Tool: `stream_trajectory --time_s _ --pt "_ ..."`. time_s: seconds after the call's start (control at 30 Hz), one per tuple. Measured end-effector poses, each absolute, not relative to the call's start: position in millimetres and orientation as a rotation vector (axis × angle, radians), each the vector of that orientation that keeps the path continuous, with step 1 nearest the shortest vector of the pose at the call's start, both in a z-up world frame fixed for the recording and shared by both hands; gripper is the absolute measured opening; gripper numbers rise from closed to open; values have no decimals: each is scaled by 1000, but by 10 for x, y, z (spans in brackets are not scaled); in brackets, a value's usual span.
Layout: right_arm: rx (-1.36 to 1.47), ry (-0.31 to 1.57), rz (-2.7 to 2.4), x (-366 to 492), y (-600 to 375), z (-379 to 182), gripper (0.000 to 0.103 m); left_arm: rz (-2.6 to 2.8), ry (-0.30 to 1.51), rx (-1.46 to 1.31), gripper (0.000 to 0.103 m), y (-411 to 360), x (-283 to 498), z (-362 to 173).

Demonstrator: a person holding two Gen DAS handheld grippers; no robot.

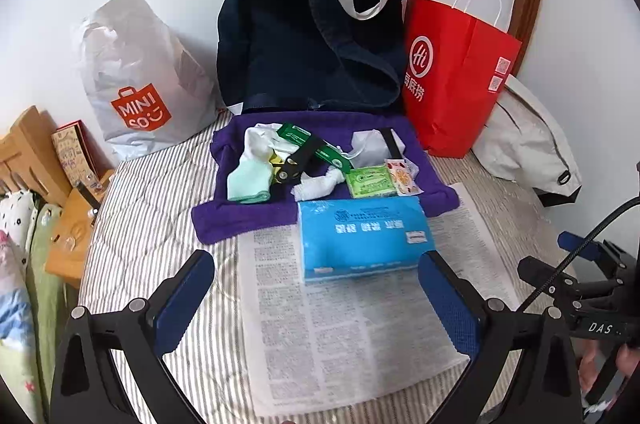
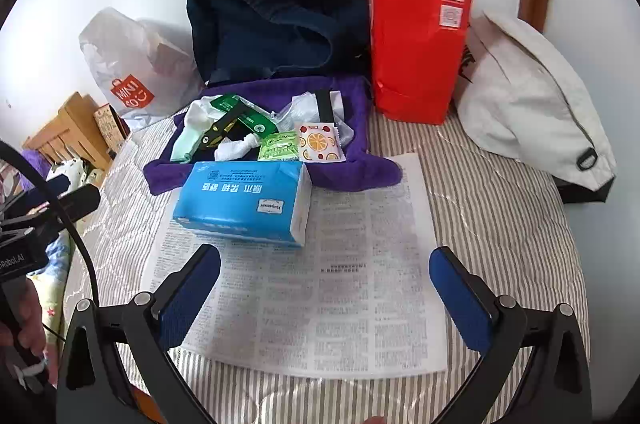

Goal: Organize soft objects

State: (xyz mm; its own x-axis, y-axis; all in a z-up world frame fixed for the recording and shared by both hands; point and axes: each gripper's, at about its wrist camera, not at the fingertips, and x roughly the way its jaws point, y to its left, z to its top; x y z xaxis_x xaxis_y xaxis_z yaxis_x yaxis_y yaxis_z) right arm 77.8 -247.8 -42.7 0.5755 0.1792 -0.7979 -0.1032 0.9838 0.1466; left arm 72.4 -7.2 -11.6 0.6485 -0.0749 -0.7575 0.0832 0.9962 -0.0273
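Note:
A blue tissue pack (image 1: 362, 238) (image 2: 246, 200) lies on a newspaper sheet (image 1: 352, 328) (image 2: 320, 288), at the near edge of a purple towel (image 1: 224, 220) (image 2: 356, 168). On the towel lie a mint and white sock (image 1: 248, 170) (image 2: 188, 136), a rolled white sock (image 1: 320, 184) (image 2: 236, 148), green packets (image 1: 368, 180) (image 2: 278, 146) and a fruit-print sachet (image 1: 404, 178) (image 2: 320, 140). My left gripper (image 1: 320, 296) hangs open above the newspaper, nothing between its blue pads. My right gripper (image 2: 324, 288) is open too and holds nothing.
Against the wall stand a dark navy bag (image 1: 316, 36) (image 2: 276, 8), a red paper bag (image 1: 456, 80) (image 2: 416, 24) and a white plastic bag (image 1: 140, 72) (image 2: 132, 68). A light grey bag (image 1: 524, 140) (image 2: 532, 96) lies at right. Wooden furniture (image 1: 36, 152) borders the striped bed at left.

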Motion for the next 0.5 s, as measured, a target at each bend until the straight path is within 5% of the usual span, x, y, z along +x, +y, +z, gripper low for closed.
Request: stream_trajectory --time_s 0.5 --pt "70 953 129 604 -2524 -337 103 -63 864 16 103 -169 435 -31"
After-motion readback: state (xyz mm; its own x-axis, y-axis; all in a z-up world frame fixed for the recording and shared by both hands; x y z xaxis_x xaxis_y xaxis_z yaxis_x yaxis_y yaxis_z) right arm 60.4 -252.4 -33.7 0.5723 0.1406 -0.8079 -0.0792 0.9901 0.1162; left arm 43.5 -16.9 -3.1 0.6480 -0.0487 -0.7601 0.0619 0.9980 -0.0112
